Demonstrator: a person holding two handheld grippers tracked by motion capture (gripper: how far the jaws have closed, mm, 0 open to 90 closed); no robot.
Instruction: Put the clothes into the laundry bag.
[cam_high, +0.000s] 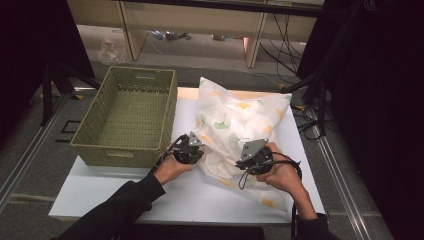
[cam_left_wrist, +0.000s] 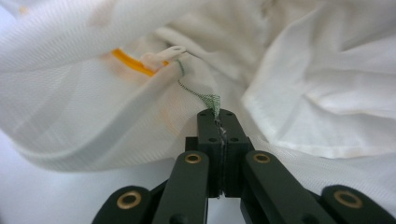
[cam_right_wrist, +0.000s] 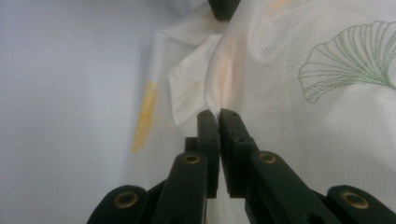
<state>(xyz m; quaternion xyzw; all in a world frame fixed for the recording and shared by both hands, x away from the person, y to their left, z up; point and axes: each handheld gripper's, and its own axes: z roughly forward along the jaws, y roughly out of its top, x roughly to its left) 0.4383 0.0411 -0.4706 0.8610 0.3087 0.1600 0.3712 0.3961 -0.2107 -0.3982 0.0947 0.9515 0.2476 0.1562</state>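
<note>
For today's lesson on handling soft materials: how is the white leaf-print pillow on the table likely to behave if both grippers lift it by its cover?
The pillow will probably sag and fold, since its thin cover already wrinkles around the left gripper and the right gripper. It looks puffy, so it is likely light for its size. The fine fabric may slip from a small pinch.

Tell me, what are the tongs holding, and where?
Both pinch the white leaf-print pillowcase: left tongs grip an edge near its zipper pull, right tongs grip a fold of fabric.
</note>
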